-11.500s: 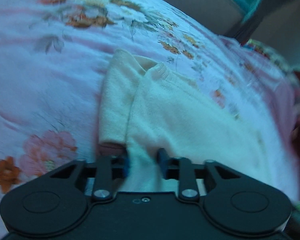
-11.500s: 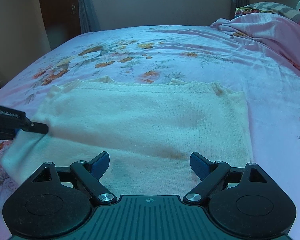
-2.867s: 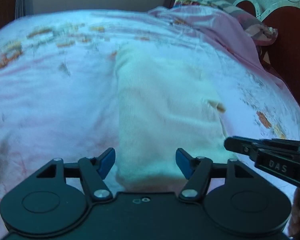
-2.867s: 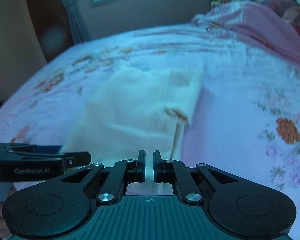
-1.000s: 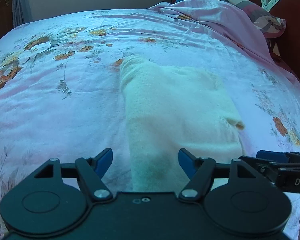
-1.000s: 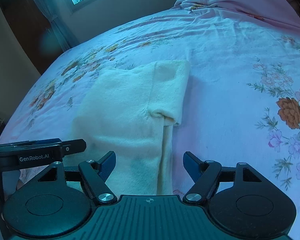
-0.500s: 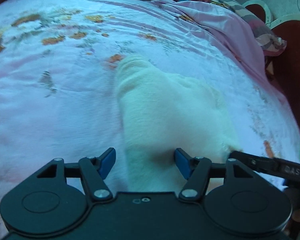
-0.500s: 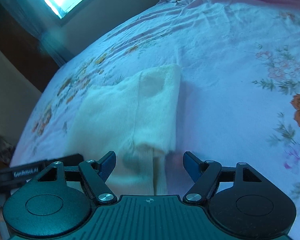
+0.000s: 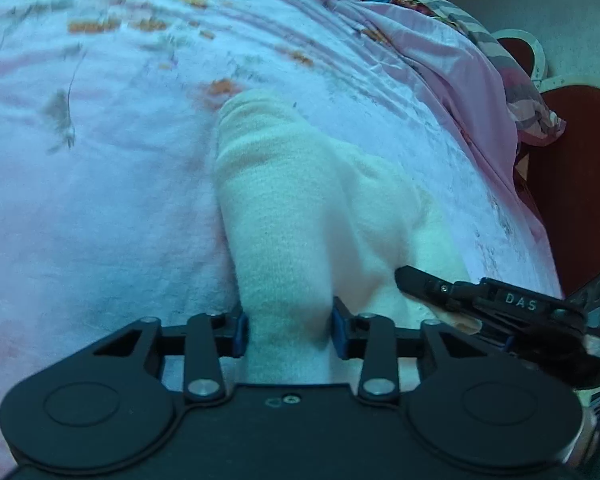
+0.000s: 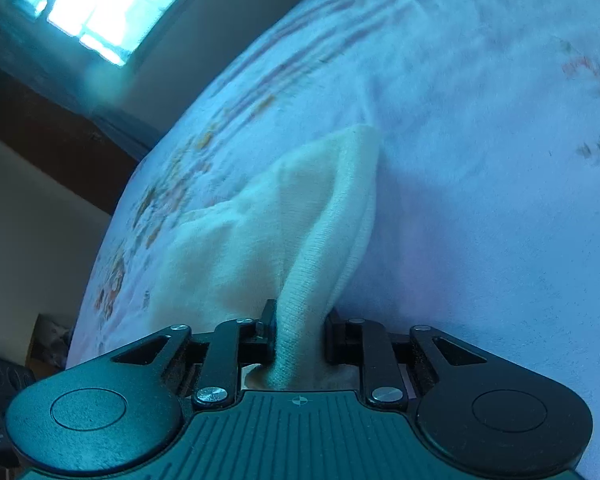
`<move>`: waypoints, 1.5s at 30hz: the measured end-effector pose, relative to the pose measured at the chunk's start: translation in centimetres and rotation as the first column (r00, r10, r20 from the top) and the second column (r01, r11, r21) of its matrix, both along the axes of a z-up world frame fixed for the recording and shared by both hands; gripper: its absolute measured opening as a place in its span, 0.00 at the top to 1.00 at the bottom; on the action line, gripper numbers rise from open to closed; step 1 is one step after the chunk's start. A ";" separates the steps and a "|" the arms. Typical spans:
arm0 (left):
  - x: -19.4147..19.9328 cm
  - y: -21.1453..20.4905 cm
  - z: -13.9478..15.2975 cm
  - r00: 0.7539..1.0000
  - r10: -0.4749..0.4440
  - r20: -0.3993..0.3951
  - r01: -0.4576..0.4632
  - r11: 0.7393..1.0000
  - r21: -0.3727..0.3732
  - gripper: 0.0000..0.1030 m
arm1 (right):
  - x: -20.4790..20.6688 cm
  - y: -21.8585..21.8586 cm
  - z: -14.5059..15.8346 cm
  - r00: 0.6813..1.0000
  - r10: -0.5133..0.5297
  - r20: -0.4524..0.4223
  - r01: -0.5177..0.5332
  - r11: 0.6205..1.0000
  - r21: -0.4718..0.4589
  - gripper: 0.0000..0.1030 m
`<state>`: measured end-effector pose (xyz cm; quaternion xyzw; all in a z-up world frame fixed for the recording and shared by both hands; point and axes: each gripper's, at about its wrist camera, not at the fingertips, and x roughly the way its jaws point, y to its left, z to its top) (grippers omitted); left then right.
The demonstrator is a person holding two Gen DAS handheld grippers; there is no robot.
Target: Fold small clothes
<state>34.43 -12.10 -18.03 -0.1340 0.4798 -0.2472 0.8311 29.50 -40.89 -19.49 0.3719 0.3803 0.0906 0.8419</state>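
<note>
A cream knit garment (image 9: 300, 208), folded into a long strip, lies on the pink flowered bed cover (image 9: 100, 200). My left gripper (image 9: 289, 332) is closing on the strip's near end, and the fabric fills the gap between its blue pads. In the right wrist view the same garment (image 10: 284, 216) rises in a bunched ridge into my right gripper (image 10: 300, 336), which is also closing with the knit pinched between its pads. The right gripper's fingers (image 9: 416, 280) reach onto the garment's right edge in the left wrist view.
A crumpled pink quilt (image 9: 440, 64) lies at the far right of the bed, against a dark red headboard (image 9: 572, 184). A bright window (image 10: 100, 8) and dark wooden furniture (image 10: 52, 140) stand beyond the bed's far side.
Both grippers have dropped onto the garment's near end and their jaws have narrowed around the fabric. The right gripper has rolled, and the cloth now bunches up into it.
</note>
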 end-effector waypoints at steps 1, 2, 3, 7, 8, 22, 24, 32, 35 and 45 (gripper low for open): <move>-0.4 -0.1 0.5 1.000 -0.005 0.025 0.005 1.000 0.009 0.69 | -0.3 0.3 0.7 1.000 0.007 0.022 -0.006 1.000 -0.020 0.81; -0.7 -0.1 1.1 0.999 -0.007 0.046 0.007 1.000 0.009 0.70 | -0.5 0.6 1.4 0.999 0.015 0.046 -0.013 0.999 -0.044 0.82; -0.9 -0.1 1.6 0.998 -0.005 0.060 0.005 1.000 0.005 0.71 | -0.8 1.0 2.2 0.997 0.019 0.069 -0.015 0.998 -0.056 0.82; -1.5 1.1 4.2 0.993 0.013 0.114 -0.011 1.000 -0.016 0.71 | -1.3 2.8 5.4 0.986 0.054 0.159 -0.042 0.996 -0.080 0.82; -1.6 1.6 5.1 0.991 0.016 0.130 -0.014 1.000 -0.018 0.71 | -1.3 3.4 6.3 0.982 0.069 0.178 -0.053 0.994 -0.093 0.82; -2.8 10.2 12.5 0.958 0.093 0.271 -0.097 0.995 -0.002 0.71 | 0.4 12.3 13.3 0.930 0.192 0.315 -0.170 0.981 -0.098 0.82; -2.5 11.1 12.1 0.956 0.112 0.270 -0.114 0.993 -0.006 0.71 | 1.0 13.5 13.2 0.930 0.196 0.311 -0.175 0.980 -0.095 0.82; -0.5 13.3 10.2 0.956 0.148 0.254 -0.151 0.989 -0.008 0.71 | 4.2 16.1 11.5 0.933 0.223 0.282 -0.195 0.973 -0.125 0.82; 0.4 13.4 8.9 0.961 0.148 0.234 -0.152 0.988 -0.001 0.71 | 5.2 16.1 10.3 0.943 0.217 0.252 -0.192 0.974 -0.119 0.82; 1.2 13.0 0.7 0.986 0.122 0.115 -0.135 0.985 0.110 0.48 | 7.7 15.9 1.9 0.980 0.199 0.033 -0.185 0.952 -0.243 0.78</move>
